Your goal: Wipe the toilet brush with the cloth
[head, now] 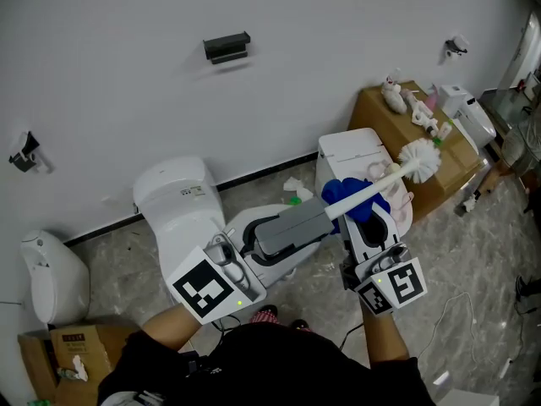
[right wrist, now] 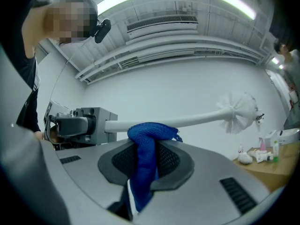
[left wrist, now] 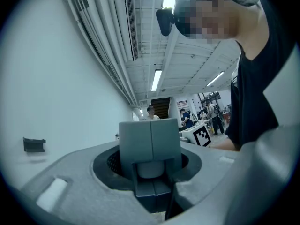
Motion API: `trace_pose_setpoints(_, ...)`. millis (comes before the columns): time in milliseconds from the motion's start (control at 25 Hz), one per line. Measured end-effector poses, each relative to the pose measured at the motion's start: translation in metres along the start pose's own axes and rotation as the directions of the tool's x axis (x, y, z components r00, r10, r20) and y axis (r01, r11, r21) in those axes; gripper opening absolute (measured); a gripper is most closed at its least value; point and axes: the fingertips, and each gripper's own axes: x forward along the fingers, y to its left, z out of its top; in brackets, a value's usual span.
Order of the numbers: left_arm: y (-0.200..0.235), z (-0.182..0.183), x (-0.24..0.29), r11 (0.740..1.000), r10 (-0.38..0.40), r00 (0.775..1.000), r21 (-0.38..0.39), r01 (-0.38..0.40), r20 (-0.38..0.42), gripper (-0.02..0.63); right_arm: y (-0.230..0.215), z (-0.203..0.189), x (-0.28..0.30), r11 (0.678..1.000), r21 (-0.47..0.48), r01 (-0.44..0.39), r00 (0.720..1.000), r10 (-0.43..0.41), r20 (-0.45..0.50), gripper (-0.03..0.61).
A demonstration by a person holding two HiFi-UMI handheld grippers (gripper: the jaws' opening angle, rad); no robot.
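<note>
The toilet brush has a grey block handle [head: 292, 225], a white shaft [head: 372, 186] and a white bristle head [head: 420, 159]. It is held level above the floor. My left gripper [head: 269, 237] is shut on the grey handle [left wrist: 150, 142], which fills the space between its jaws. My right gripper [head: 368, 216] is shut on a blue cloth [head: 353, 197]. The cloth [right wrist: 149, 134] is draped over the shaft [right wrist: 197, 121] just beyond the handle. The bristle head [right wrist: 239, 110] sticks out to the right, clear of the cloth.
A white toilet [head: 182, 205] stands against the wall under my left arm. Behind the brush are a white lidded bin [head: 355, 149] and a brown cabinet [head: 385, 118] with bottles. A white canister [head: 51, 273] and a cardboard box [head: 68, 349] sit at the left.
</note>
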Motion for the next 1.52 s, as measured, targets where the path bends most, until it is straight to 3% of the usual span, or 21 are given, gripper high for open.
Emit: trace_pose_setpoints(1520,0.0,-0.01,-0.002,1.0,-0.016,1.0,-0.007,0.016,-0.014,0.161,-0.05,0.01,-0.016,0.991,-0.032,0.133,0.991,-0.132,0.032,0.08)
